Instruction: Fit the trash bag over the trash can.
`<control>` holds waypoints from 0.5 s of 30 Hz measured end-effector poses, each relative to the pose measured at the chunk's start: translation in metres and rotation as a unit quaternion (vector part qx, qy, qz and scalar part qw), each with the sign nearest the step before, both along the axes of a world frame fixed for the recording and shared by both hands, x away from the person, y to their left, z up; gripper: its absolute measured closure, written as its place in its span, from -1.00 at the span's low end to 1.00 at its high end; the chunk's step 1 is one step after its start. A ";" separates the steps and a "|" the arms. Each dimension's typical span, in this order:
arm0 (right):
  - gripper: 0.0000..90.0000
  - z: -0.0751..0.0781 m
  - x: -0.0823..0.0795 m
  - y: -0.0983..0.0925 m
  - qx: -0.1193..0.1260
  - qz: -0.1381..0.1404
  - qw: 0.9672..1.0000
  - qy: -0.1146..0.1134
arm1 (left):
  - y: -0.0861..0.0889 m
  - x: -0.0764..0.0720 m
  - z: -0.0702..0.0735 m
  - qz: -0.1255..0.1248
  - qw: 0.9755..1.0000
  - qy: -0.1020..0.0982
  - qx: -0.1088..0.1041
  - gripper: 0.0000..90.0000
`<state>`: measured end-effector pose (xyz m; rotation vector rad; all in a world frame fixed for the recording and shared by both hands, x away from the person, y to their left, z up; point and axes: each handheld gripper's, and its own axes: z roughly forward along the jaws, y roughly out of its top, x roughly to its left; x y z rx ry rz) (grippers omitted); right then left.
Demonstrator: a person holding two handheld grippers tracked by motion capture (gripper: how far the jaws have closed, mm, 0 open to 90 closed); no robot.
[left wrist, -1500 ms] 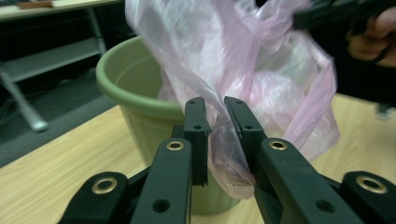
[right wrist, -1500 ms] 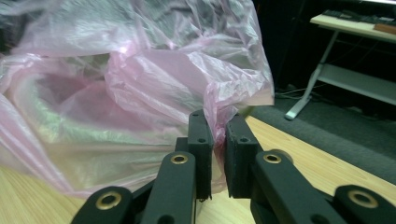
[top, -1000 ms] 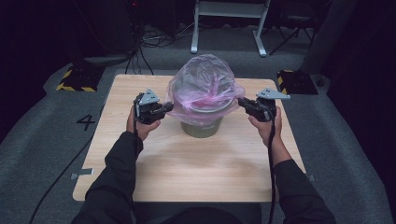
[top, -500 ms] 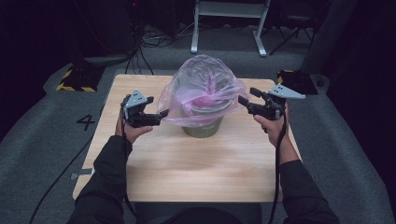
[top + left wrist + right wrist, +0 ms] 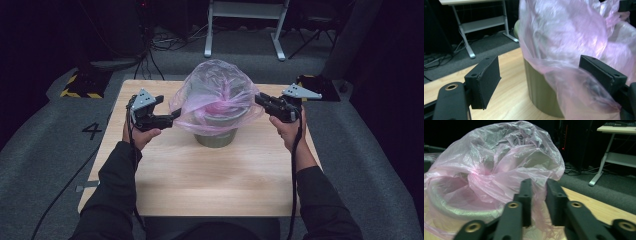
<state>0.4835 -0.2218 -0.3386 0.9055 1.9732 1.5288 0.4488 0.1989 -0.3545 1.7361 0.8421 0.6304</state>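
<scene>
A thin pink plastic bag [image 5: 217, 95] billows over a round olive-green bin [image 5: 215, 137] at the middle of the wooden table [image 5: 200, 185]. My left gripper [image 5: 172, 117] is at the bag's left edge. In the left gripper view it [image 5: 539, 60] is open wide, and the bag [image 5: 564, 37] drapes over the right-hand jaw beside the bin's wall [image 5: 539, 92]. My right gripper [image 5: 259, 98] is at the bag's right edge. In the right gripper view it [image 5: 539, 182] is shut on a fold of the bag [image 5: 499, 165], above the bin's rim [image 5: 454, 211].
Grey carpet surrounds the table, with a "4" marked at the left [image 5: 92, 131]. White desk legs [image 5: 245, 30] and cables lie beyond the far edge. Two black-and-yellow striped blocks [image 5: 80, 85] sit on the floor near the far corners.
Both grippers have moved outward from the bin, the left one more. The bag's lower edge has spread wider over the bin's rim.
</scene>
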 end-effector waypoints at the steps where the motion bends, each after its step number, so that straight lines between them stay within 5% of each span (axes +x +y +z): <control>1: 0.85 0.001 0.000 0.000 -0.002 0.002 1.000 -0.006 | -0.002 0.000 0.004 0.007 1.000 -0.001 0.008 -0.59; 4: 0.91 0.004 -0.002 0.002 -0.011 0.000 1.000 -0.013 | -0.003 0.004 0.013 -0.005 1.000 -0.005 0.005 -0.59; 8: 0.95 0.006 -0.002 0.002 -0.013 0.001 1.000 -0.015 | 0.007 0.016 0.018 -0.019 0.999 0.022 -0.016 -0.46; 10: 0.96 0.006 -0.001 0.001 -0.015 -0.005 1.000 -0.014 | 0.010 0.015 0.017 -0.016 1.000 0.022 0.000 -0.39; 12: 0.96 0.005 0.002 0.000 -0.019 -0.014 1.000 -0.011 | 0.011 0.016 0.013 -0.012 0.999 0.027 0.018 0.00; 15: 0.96 0.003 0.011 -0.002 -0.010 -0.026 1.000 0.003 | 0.009 0.022 0.007 -0.029 0.999 0.037 0.028 0.15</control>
